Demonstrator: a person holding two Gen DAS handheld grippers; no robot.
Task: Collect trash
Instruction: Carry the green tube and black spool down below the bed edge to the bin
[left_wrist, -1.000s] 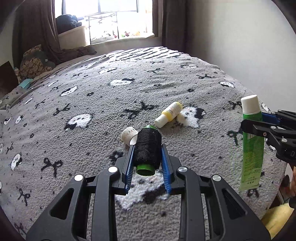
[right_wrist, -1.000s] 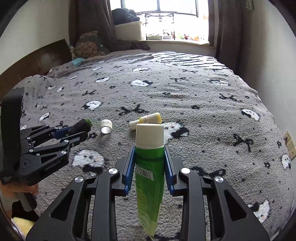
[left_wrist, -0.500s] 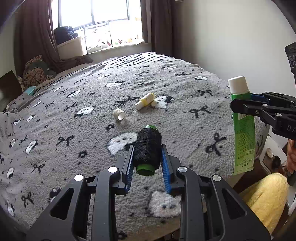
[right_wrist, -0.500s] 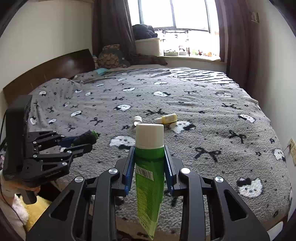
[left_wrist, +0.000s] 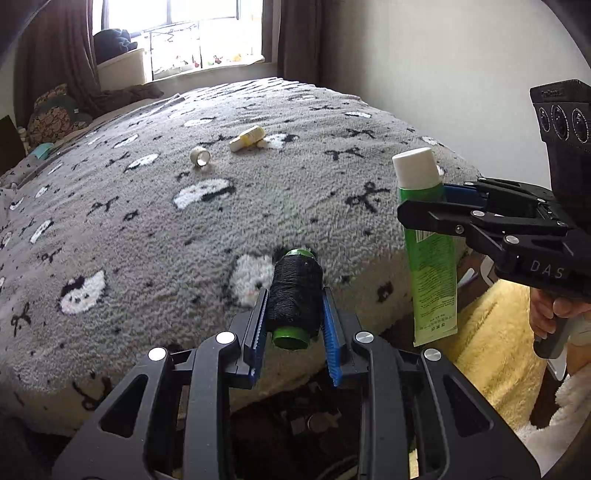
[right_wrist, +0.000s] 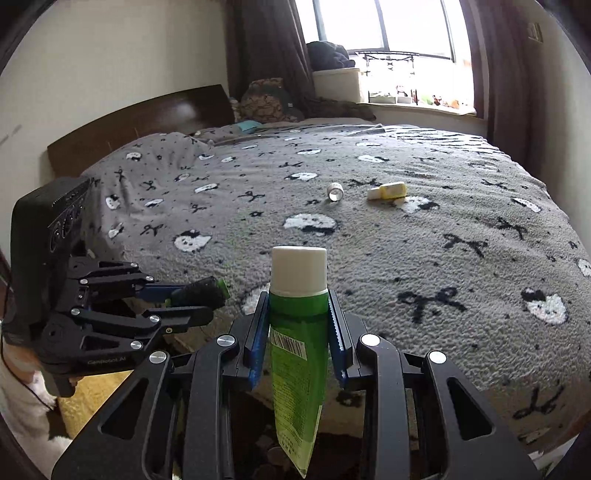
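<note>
- Left tongs (left_wrist: 295, 325) were clamped on a black thread spool with green ends (left_wrist: 294, 295), near the grey fleece bed's (left_wrist: 147, 229) near edge.
- Right tongs (right_wrist: 298, 332) gripped an upright green white-capped tube (right_wrist: 298, 332).
- A small white ring (right_wrist: 335, 192) and a yellow white-capped bottle (right_wrist: 388, 191) lay far on the bed, uncollected; no bin showed.

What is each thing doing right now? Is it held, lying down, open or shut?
Left hand-held gripper: shut on the spool.
Black thread spool with green core: held, lying along the fingers.
Right hand-held gripper: shut on the tube.
Green squeeze tube with white cap: held upright, cap on.
Small yellow bottle: lying on the blanket.
White tape roll: lying on the blanket.
</note>
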